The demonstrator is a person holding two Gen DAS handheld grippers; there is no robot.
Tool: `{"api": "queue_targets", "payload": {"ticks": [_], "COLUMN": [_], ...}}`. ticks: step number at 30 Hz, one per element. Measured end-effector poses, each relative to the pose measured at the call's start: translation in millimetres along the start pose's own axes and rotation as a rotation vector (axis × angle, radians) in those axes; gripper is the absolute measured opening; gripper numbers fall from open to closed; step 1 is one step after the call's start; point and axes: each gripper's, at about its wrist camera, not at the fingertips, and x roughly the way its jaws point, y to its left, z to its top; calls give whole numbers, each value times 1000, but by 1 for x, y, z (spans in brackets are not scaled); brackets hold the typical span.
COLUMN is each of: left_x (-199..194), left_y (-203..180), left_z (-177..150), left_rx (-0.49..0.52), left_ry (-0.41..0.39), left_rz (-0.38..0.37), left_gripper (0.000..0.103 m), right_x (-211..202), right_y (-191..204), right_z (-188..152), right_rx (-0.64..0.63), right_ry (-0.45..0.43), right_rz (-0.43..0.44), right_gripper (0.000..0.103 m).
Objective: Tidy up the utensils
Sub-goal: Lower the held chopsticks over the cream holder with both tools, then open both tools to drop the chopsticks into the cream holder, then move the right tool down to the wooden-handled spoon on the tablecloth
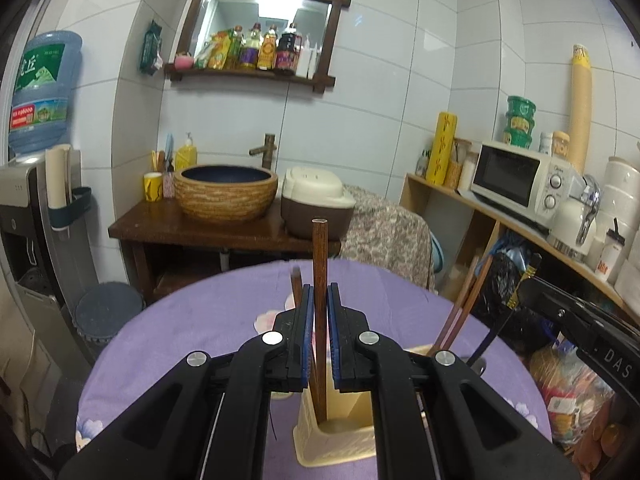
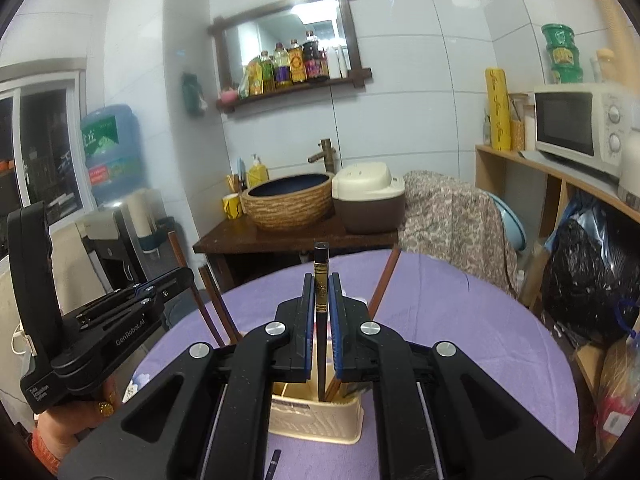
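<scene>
My left gripper (image 1: pixel 320 288) is shut on a brown wooden chopstick (image 1: pixel 319 256) that stands upright with its lower end inside a cream slotted holder (image 1: pixel 340 440). In the right wrist view my right gripper (image 2: pixel 321 280) is shut on a black chopstick with gold bands (image 2: pixel 321 264), whose lower end also sits in the holder (image 2: pixel 316 420). More brown chopsticks (image 2: pixel 216 308) lean out of the holder on both sides. A hand holds the left gripper (image 2: pixel 176 280) at the left of that view. The right gripper (image 1: pixel 532 280) shows at the right of the left wrist view.
The holder stands on a round table with a purple flowered cloth (image 2: pixel 460 340). A dark chopstick (image 2: pixel 272 464) lies on the cloth in front of the holder. Behind are a basin stand (image 1: pixel 224 232), a rice cooker (image 1: pixel 316 204), a bin (image 1: pixel 108 312) and a shelf with a microwave (image 1: pixel 520 180).
</scene>
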Motion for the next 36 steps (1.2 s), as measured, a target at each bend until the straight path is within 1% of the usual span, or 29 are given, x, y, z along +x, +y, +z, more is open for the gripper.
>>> {"api": "queue_targets", "payload": {"ticks": [2,7,13,15,17,18,19,20,21,22,23,24,25,27,28,29,30,32,33,36], "left_x": [4,10,8,5,-1,-5,-11,-16,-23,-30,-42,-48,-53,-64,-67,-70,-73,-80,-81,-83], "left_y": [3,6,7,7,6,7,7,7,9,10,14,15,17,25,29,35,40,51,56,61], "left_z": [-8,-19,-20,-21,-23,-24,-26,-27,-30,-33,-40,-46,-52,-69,-77,-91,-99,-122,-136,-164], "left_rx": [0,-4,-13,-11,3,7,9,9,8,8,9,12,17,22,22,15,2,-34,-43,-31], "left_ry": [22,48,49,48,42,36,26,16,4,-7,-21,-23,-19,13,40,84,101,143,181,255], "left_rz": [-2,-1,-1,-9,-8,-6,-7,-9,-10,-8,-1,3,8,27,31,38,42,37,39,70], "left_gripper": [8,8,8,9,20,34,47,52,60,69,75,87,94,97,97,97,97,97,97,97], "right_x": [6,10,9,8,6,5,1,-4,-7,-15,-19,-23,-26,-30,-32,-33,-34,-34,-32,-28], "right_y": [-3,-9,-10,-10,-9,-8,-7,-7,-7,-7,-6,-5,-4,-3,-1,0,1,5,9,21], "right_z": [-7,-13,-15,-17,-18,-18,-20,-21,-23,-27,-31,-38,-44,-59,-70,-80,-91,-118,-135,-167], "right_rx": [4,13,20,16,-3,-11,-24,-33,-40,-54,-64,-82,-92,-101,-104,-105,-104,-107,-118,-155], "right_ry": [21,33,27,33,32,29,20,9,0,-16,-18,-5,12,55,88,121,151,226,270,341], "right_rz": [-2,-7,-1,22,13,12,8,-1,-9,-19,-21,-16,-6,12,18,21,23,43,53,58], "right_gripper": [8,8,8,9,10,15,27,38,63,75,76,76,77,78,78,78,78,78,78,78]}}
